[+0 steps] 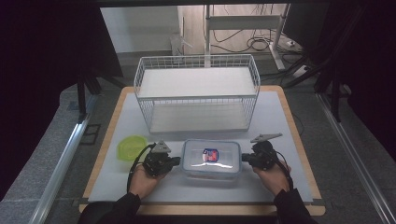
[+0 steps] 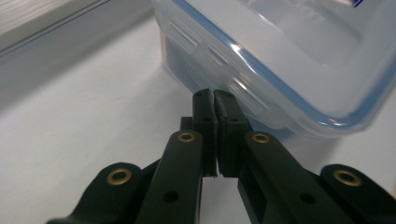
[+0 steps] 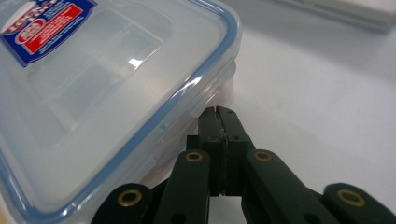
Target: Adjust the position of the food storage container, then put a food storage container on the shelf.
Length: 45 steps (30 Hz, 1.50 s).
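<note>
Hands (image 1: 144, 179) on white table (image 1: 280, 116), dark room.

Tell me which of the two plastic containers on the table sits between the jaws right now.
The clear lidded box with the blue seal and red-blue label, flanked by the left gripper and right gripper. The green container sits off to the left.

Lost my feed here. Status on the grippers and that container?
Left gripper and right gripper shut, tips at opposite ends of the lidded plastic container. Nothing held. Green lid and wire rack stand clear.
</note>
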Available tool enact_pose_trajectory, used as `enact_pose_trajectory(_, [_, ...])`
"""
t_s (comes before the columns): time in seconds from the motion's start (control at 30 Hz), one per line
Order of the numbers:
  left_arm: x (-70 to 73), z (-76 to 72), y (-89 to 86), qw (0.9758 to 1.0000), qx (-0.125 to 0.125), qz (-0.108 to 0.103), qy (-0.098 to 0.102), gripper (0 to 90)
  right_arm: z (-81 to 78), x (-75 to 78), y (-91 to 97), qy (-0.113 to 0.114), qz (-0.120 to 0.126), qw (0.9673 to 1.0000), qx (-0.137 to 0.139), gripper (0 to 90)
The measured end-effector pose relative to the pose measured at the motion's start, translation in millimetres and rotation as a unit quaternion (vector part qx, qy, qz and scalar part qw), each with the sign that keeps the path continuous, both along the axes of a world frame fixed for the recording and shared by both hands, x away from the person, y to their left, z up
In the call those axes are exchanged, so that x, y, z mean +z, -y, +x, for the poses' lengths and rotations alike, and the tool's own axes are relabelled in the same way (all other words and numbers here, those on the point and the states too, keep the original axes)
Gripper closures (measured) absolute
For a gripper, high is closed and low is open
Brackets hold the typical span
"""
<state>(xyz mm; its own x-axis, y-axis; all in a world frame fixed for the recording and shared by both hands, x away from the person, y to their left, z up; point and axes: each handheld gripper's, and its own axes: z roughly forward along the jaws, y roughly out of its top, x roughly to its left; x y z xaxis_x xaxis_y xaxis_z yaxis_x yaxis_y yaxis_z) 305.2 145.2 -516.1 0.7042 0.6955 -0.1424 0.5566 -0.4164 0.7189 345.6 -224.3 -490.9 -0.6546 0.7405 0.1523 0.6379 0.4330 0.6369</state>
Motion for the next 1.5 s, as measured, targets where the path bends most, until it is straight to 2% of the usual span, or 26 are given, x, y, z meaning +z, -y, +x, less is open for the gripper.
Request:
enact_pose_trajectory(0.13, [2.0, 0.0, -7.4, 0.9996, 0.021, 0.017, 0.008, 89.5, 12.6, -0.7, -15.0, -0.002, -0.003, 1.0000, 0.007, 89.7])
enact_pose_trajectory(0.27, [1.7, 0.8, -12.1, 0.9994, 0.031, 0.015, 0.005, 89.6, 14.6, -1.7, -25.2, 0.005, -0.008, 0.9999, 0.010, 89.8])
enact_pose_trajectory(0.37, [2.6, -1.2, -12.7, 0.9993, 0.030, 0.019, 0.009, 88.0, 11.9, -2.4, -21.0, 0.005, 0.003, 0.9998, 0.018, 89.7])
enact_pose_trajectory(0.4, [2.6, -1.2, -12.7, 0.9993, 0.030, 0.019, 0.009, 86.7, 10.7, -2.1, -19.3, 0.010, 0.006, 0.9997, 0.020, 89.6])
enact_pose_trajectory(0.43, [4.3, -4.3, -15.2, 0.9988, 0.032, 0.031, 0.022, 85.0, 7.9, -0.2, -16.6, 0.017, 0.007, 0.9996, 0.022, 89.3])
enact_pose_trajectory(0.47, [4.3, -4.3, -15.2, 0.9988, 0.032, 0.031, 0.022, 83.7, 7.9, -0.2, -16.6, 0.017, 0.007, 0.9996, 0.022, 89.3])
enact_pose_trajectory(0.53, [6.1, -9.3, -20.1, 0.9979, 0.038, 0.043, 0.032, 81.2, 4.0, 3.0, -11.1, 0.034, 0.005, 0.9992, 0.023, 87.0])
enact_pose_trajectory(0.63, [8.1, -17.7, -29.1, 0.9968, 0.043, 0.052, 0.044, 71.5, -2.8, 8.2, 0.1, 0.056, 0.012, 0.9981, 0.021, 78.0])
enact_pose_trajectory(0.67, [8.1, -17.7, -29.1, 0.9968, 0.043, 0.052, 0.044, 68.9, -2.8, 8.2, 0.1, 0.056, 0.012, 0.9981, 0.021, 78.0])
enact_pose_trajectory(0.7, [9.2, -22.5, -32.9, 0.9966, 0.044, 0.050, 0.049, 65.1, -6.8, 10.0, 3.1, 0.064, 0.011, 0.9977, 0.020, 73.2])
enact_pose_trajectory(0.77, [9.5, -23.8, -33.8, 0.9965, 0.045, 0.048, 0.052, 58.9, -8.8, 10.3, 4.4, 0.067, 0.011, 0.9975, 0.020, 70.8])
enact_pose_trajectory(0.8, [9.8, -25.7, -34.8, 0.9966, 0.042, 0.045, 0.055, 58.9, -10.2, 10.5, 5.3, 0.067, 0.012, 0.9974, 0.020, 67.3])
enact_pose_trajectory(0.83, [9.7, -29.0, -35.9, 0.9962, 0.037, 0.042, 0.067, 51.2, -14.4, 10.5, 8.7, 0.073, 0.016, 0.9971, 0.018, 61.2])
enact_pose_trajectory(0.87, [9.1, -30.9, -36.6, 0.9959, 0.033, 0.041, 0.074, 48.0, -15.8, 10.5, 10.0, 0.075, 0.017, 0.9969, 0.017, 58.5])
enact_pose_trajectory(0.93, [8.0, -33.4, -37.3, 0.9956, 0.030, 0.042, 0.078, 45.3, -17.6, 10.5, 11.6, 0.078, 0.019, 0.9967, 0.016, 56.0])
enact_pose_trajectory(0.97, [6.9, -34.8, -37.6, 0.9954, 0.029, 0.043, 0.080, 38.0, -21.1, 10.4, 15.3, 0.087, 0.019, 0.9960, 0.015, 49.9])
enact_pose_trajectory(1.0, [5.9, -36.0, -37.9, 0.9953, 0.027, 0.045, 0.082, 38.0, -21.1, 10.4, 15.3, 0.087, 0.019, 0.9960, 0.015, 49.9])
enact_pose_trajectory(1.03, [4.1, -38.2, -37.5, 0.9954, 0.025, 0.043, 0.082, 32.6, -23.2, 9.1, 18.1, 0.092, 0.020, 0.9954, 0.015, 43.2])
enact_pose_trajectory(1.07, [4.1, -38.2, -37.5, 0.9954, 0.025, 0.043, 0.082, 30.1, -23.2, 9.1, 18.1, 0.092, 0.020, 0.9954, 0.015, 43.2])
enact_pose_trajectory(1.1, [3.2, -38.7, -37.2, 0.9956, 0.023, 0.041, 0.082, 30.1, -23.9, 7.8, 19.0, 0.093, 0.018, 0.9954, 0.014, 39.9])
enact_pose_trajectory(1.2, [0.4, -38.3, -35.8, 0.9959, 0.015, 0.031, 0.084, 19.2, -24.2, 1.9, 20.4, 0.087, 0.011, 0.9960, 0.016, 30.2])
enact_pose_trajectory(1.23, [-0.1, -38.0, -34.9, 0.9961, 0.015, 0.028, 0.083, 18.4, -23.9, 0.9, 20.5, 0.086, 0.010, 0.9962, 0.015, 28.6])
enact_pose_trajectory(1.33, [-0.9, -37.6, -32.0, 0.9956, 0.019, 0.036, 0.084, 10.3, -22.3, -0.6, 20.7, 0.084, 0.016, 0.9963, 0.010, 23.2])
enact_pose_trajectory(1.37, [-1.0, -37.5, -31.3, 0.9952, 0.016, 0.033, 0.090, 8.4, -21.6, -1.1, 20.4, 0.084, 0.016, 0.9963, 0.009, 20.6])
enact_pose_trajectory(1.5, [-1.2, -36.2, -33.1, 0.9951, 0.017, 0.022, 0.095, 5.1, -20.3, -2.1, 20.1, 0.082, 0.017, 0.9965, 0.006, 15.5])
